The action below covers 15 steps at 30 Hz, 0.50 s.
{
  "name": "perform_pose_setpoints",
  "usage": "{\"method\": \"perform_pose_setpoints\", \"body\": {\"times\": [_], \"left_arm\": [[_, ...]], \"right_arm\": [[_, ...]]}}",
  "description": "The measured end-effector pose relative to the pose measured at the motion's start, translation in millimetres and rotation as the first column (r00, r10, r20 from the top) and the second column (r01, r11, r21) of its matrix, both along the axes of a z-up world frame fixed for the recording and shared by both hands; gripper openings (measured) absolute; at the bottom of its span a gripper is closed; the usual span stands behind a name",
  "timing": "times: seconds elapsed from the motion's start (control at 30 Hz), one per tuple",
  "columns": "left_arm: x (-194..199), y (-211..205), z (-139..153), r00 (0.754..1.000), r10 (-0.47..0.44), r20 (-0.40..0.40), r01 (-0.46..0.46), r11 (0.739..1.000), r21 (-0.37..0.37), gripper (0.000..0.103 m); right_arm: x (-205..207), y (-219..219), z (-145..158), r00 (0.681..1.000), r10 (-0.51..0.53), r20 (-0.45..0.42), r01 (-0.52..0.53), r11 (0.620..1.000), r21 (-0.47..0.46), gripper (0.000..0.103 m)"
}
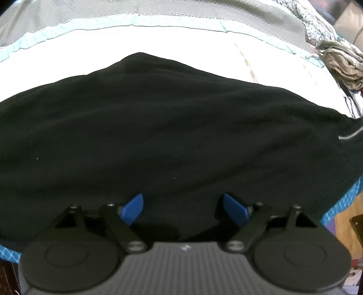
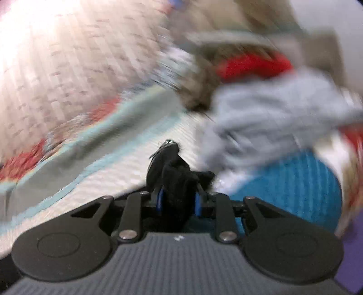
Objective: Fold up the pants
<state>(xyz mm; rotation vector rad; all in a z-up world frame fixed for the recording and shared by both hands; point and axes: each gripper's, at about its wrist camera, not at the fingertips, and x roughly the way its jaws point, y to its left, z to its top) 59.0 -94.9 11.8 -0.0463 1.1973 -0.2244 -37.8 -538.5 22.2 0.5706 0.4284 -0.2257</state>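
Left wrist view: left gripper [image 1: 183, 208] hangs with fingers apart over black pants [image 1: 158, 136] spread on the bed [image 1: 158, 38]. Right gripper [image 2: 179, 202] fingers clamp a bunched pants fold.

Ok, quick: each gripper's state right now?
Left gripper: open above the black pants, gripping nothing.
Right gripper: shut on a bunch of black fabric.

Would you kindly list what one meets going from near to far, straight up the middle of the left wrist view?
Open left tongs with blue pads → black fabric pants → white quilted bedcover → its light turquoise border strip → grey patterned cloth beyond.
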Motion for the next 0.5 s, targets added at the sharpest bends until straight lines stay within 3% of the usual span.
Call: {"method": "perform_pose_setpoints", "body": {"times": [0.07,0.17,0.37,0.5], "left_arm": [[-0.4,-1.0,0.2,1.000,0.002,-0.001,-0.002,1.000,0.005,0.080],[-1.0,-4.9,0.1,1.000,0.006,-0.003,-0.006,1.000,0.019,0.081],[-2.8,-15.8,-0.3,1.000,0.007,0.005,-0.007,0.999,0.041,0.082],[-2.9,-14.9,-0.2,1.000,0.001,0.004,-0.001,0.999,0.040,0.083]], "right_arm": [[-6.0,-16.3,-17.4,0.999,-0.036,0.014,0.034,0.990,0.138,0.035],[-17.2,-24.1,-26.2,0.997,-0.070,0.044,0.058,0.972,0.228,0.043],[-19.5,-26.2,-27.1,0.990,-0.119,0.068,0.092,0.942,0.322,0.058],[-17.6,-21.1,-28.3,0.986,-0.158,0.058,0.130,0.933,0.337,0.059]]}}
